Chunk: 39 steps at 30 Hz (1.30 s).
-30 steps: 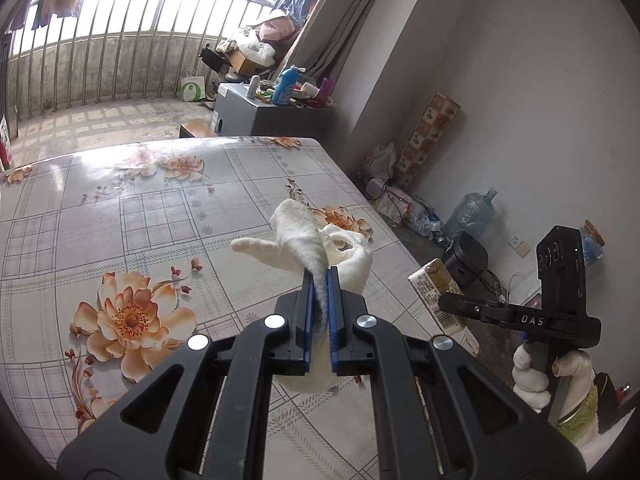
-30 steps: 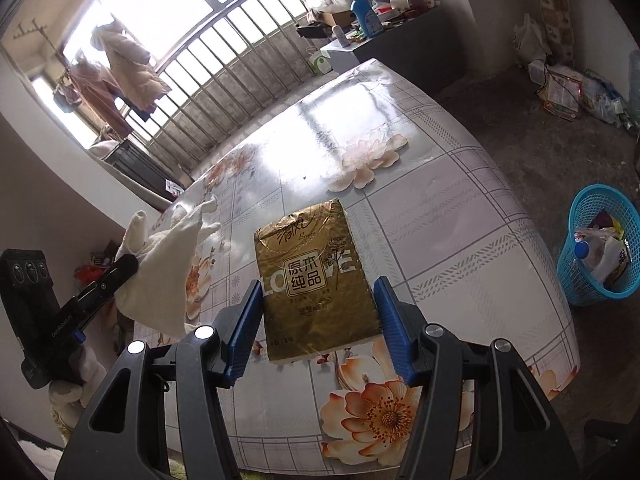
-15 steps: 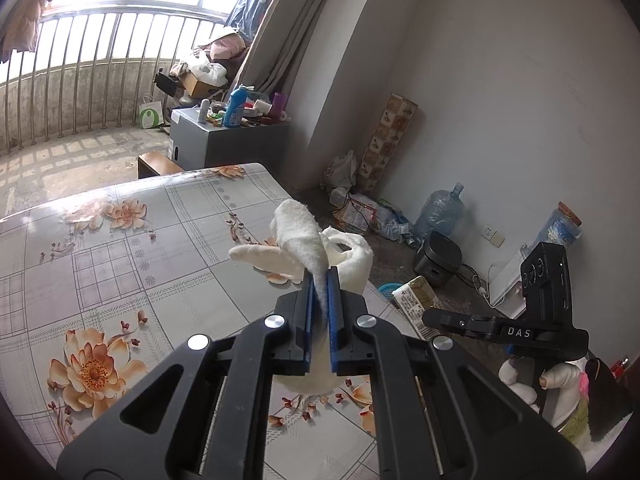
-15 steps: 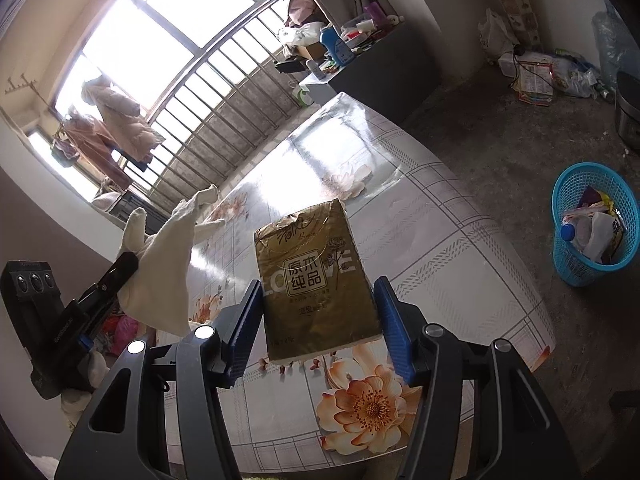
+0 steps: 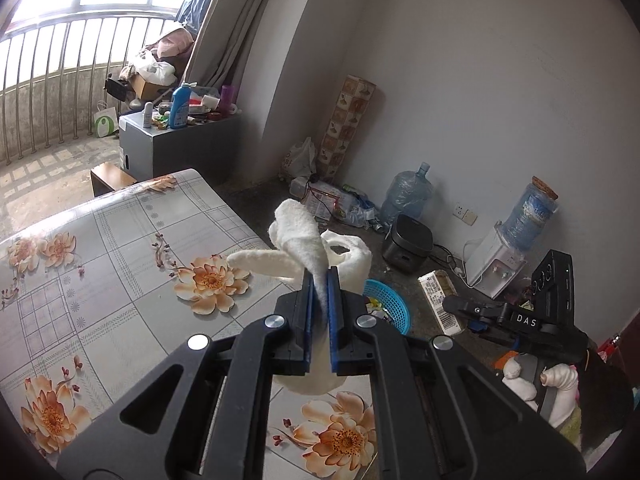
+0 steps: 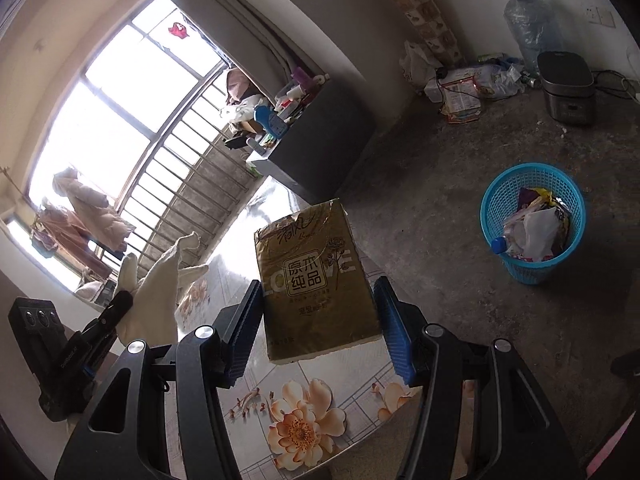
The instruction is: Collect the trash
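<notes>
A: Scene, big stuff first? Floral-cloth table (image 6: 304, 432), bare floor to its right, blue basket (image 6: 532, 220) on it, already part full of wrappers.

B: Step?

A: Carry phase, I'd say. Both loads are off the table, nothing dropped yet.

B: Grips?

A: Right gripper (image 6: 320, 324) clamps the gold tissue pack (image 6: 316, 280) across its width, pack held above the table edge. Left gripper (image 5: 319, 320) is pinched tight on a white cloth (image 5: 304, 244), held over the table's corner.

B: Next?

A: Probably bring each over the basket rim, then release. The pack is wide, so centre it.
</notes>
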Motion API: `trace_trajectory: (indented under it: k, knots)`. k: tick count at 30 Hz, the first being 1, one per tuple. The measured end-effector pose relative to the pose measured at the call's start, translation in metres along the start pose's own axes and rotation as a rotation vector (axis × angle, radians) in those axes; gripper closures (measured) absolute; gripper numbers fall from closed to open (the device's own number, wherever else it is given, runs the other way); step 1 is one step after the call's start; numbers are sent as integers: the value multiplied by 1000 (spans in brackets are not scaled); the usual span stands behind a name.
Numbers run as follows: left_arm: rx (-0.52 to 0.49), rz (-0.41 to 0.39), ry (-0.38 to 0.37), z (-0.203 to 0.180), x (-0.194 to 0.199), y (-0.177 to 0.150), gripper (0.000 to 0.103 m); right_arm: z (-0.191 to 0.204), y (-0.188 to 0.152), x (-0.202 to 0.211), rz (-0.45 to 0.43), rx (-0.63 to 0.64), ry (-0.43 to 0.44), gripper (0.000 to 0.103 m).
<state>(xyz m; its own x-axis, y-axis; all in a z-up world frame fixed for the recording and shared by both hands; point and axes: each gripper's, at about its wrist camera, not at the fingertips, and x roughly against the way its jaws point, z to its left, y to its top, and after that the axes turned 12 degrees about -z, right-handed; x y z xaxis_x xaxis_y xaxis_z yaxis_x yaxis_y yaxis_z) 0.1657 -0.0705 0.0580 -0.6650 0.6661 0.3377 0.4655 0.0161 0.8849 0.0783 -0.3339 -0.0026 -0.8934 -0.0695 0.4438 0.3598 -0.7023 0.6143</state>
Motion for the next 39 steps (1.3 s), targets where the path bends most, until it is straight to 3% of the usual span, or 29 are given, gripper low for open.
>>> trace_trajectory:
  k: [7, 14, 22, 31, 34, 37, 39]
  knots:
    - [-62, 80, -109, -50, -64, 2, 99, -71, 21, 23, -114, -130, -127, 48]
    - [-108, 222, -203, -108, -155, -14, 98, -147, 28, 27, -166, -271, -239, 48]
    - [-180, 400, -237, -163, -269, -53, 98, -226, 31, -9, -156, -421, -298, 48]
    - [-223, 511, -224, -196, -384, -86, 98, -292, 49, -68, -141, -503, -350, 48]
    - [-191, 562, -235, -199, -422, -96, 89, -308, 57, -88, -145, -497, -346, 46]
    - [-173, 596, -200, -196, -458, -111, 48, -334, 57, -123, -91, -511, -383, 34]
    - [-187, 616, -143, -191, -470, -120, 47, -350, 51, -143, -5, -508, -468, 31]
